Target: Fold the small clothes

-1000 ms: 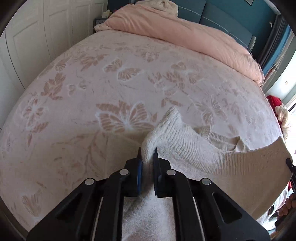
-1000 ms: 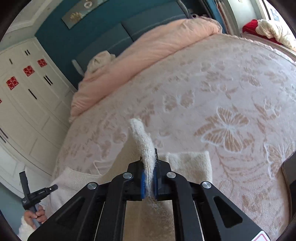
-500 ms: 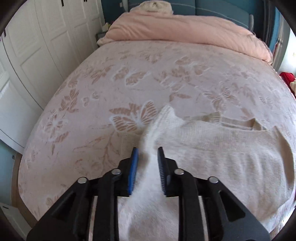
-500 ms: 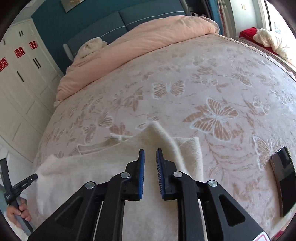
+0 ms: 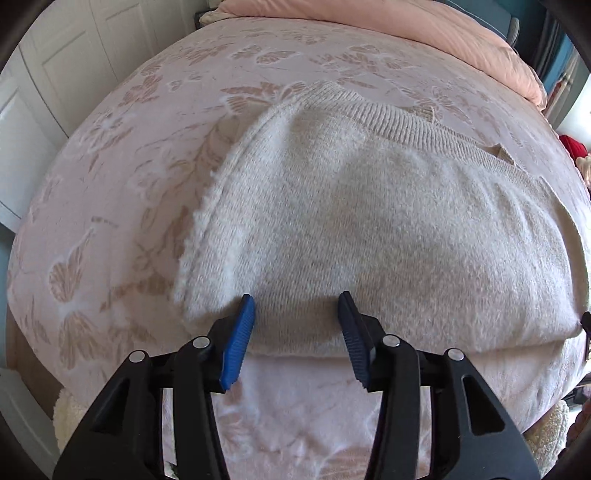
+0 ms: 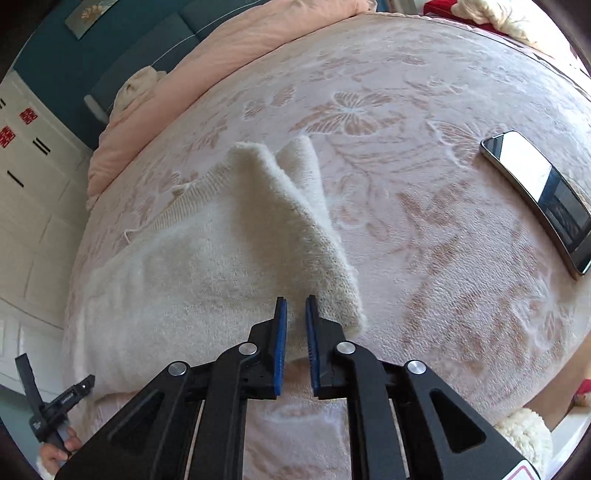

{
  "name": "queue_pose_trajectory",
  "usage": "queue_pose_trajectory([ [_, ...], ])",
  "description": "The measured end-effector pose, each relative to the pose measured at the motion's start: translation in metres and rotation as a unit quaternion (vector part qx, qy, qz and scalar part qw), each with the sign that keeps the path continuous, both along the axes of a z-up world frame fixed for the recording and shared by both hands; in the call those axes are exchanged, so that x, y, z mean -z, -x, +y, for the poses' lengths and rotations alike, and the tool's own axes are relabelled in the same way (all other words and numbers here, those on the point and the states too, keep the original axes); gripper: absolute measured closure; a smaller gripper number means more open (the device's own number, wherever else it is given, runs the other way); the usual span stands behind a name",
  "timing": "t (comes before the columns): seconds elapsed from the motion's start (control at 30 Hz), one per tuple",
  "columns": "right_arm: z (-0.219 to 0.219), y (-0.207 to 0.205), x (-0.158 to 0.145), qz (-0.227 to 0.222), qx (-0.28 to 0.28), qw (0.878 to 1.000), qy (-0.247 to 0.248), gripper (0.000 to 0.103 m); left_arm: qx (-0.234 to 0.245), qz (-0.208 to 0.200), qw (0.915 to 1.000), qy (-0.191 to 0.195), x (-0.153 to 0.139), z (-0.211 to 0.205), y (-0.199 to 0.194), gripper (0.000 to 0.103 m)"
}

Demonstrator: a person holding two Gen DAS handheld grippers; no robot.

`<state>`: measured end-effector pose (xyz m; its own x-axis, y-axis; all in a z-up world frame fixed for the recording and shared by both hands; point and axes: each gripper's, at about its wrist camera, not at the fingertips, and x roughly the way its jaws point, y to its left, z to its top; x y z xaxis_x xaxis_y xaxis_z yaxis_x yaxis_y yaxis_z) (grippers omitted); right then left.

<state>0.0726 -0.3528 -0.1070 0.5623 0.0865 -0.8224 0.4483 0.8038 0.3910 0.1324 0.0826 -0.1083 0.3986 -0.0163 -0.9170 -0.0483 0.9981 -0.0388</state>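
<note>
Pink butterfly bedspread [image 5: 122, 155] lies under the cream sweater [image 5: 388, 229], folded once near the bed's front edge. My left gripper [image 5: 295, 325] is spread wide and my right gripper [image 6: 293, 332] slightly parted, neither pinching cloth. Next I'd smooth the puckered right corner, clear of the phone [image 6: 539, 195], before another fold.

The sweater [image 5: 388, 229] lay on the bed [image 5: 155, 122], the phone [image 6: 539, 195] to its right (well apart), the quilt [image 5: 388, 26] behind.
</note>
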Motion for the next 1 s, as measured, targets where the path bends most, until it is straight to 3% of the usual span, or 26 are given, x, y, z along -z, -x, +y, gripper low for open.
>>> queue_pose_trajectory([
  [0.07,0.002,0.003,0.004,0.006,0.006,1.000,-0.008,0.088,-0.024,-0.015,0.9991,0.032,-0.007,0.008,0.011,0.052],
  [0.1,0.003,0.006,0.006,0.006,0.009,1.000,-0.015,0.079,-0.050,-0.020,0.9967,0.061,-0.010,0.019,0.016,0.037],
  [0.13,0.003,0.008,0.008,0.002,0.013,1.000,-0.025,0.069,-0.083,-0.022,0.9926,0.086,-0.011,0.031,0.020,0.029],
  [0.17,0.003,0.011,0.009,0.001,0.022,0.999,-0.030,0.038,-0.118,-0.025,0.9862,0.113,-0.009,0.045,0.024,0.018],
  [0.2,0.002,0.015,0.012,0.002,0.038,0.999,-0.030,0.025,-0.151,-0.019,0.9794,0.133,-0.004,0.058,0.025,0.015],
  [0.3,0.000,0.016,0.031,-0.001,0.061,0.995,-0.076,0.024,-0.218,0.018,0.9562,0.194,0.021,0.086,0.017,0.015],
  [0.37,0.001,0.007,0.037,-0.002,0.075,0.994,-0.079,0.020,-0.241,0.017,0.9489,0.203,0.027,0.088,0.008,0.009],
  [0.47,0.005,-0.022,0.031,-0.019,0.066,0.993,-0.093,0.020,-0.219,-0.001,0.9558,0.196,0.021,0.072,-0.013,0.012],
  [0.5,0.005,-0.030,0.030,-0.018,0.069,0.992,-0.102,0.028,-0.209,0.005,0.9567,0.203,0.021,0.068,-0.021,0.032],
  [0.53,0.004,-0.037,0.028,-0.019,0.071,0.991,-0.110,0.040,-0.205,0.018,0.9572,0.203,0.021,0.065,-0.028,0.043],
  [0.57,0.003,-0.043,0.024,-0.019,0.069,0.990,-0.118,0.080,-0.210,0.031,0.9562,0.201,0.020,0.065,-0.032,0.066],
  [0.6,0.003,-0.046,0.017,-0.021,0.064,0.989,-0.129,0.081,-0.211,0.034,0.9507,0.224,0.016,0.073,-0.031,0.078],
  [0.63,0.003,-0.043,0.005,-0.036,0.060,0.987,-0.141,0.083,-0.214,0.032,0.9452,0.245,0.007,0.079,-0.027,0.080],
  [0.67,0.004,-0.039,-0.011,-0.052,0.049,0.987,-0.141,0.085,-0.207,0.024,0.9448,0.253,-0.006,0.083,-0.021,0.083],
  [0.73,0.008,-0.023,-0.040,-0.068,0.017,0.989,-0.130,0.087,-0.178,0.013,0.9491,0.259,-0.031,0.089,-0.005,0.086],
  [0.83,0.015,0.015,-0.059,-0.054,-0.016,0.992,-0.109,0.087,-0.158,0.033,0.9543,0.251,-0.050,0.099,0.032,0.086],
  [0.9,0.019,0.044,-0.052,-0.021,-0.028,0.996,-0.082,0.086,-0.154,0.053,0.9595,0.230,-0.044,0.107,0.061,0.086],
  [1.0,0.020,0.078,0.004,0.064,-0.033,0.995,-0.072,0.080,-0.162,0.103,0.9583,0.211,0.001,0.115,0.089,0.084],
])
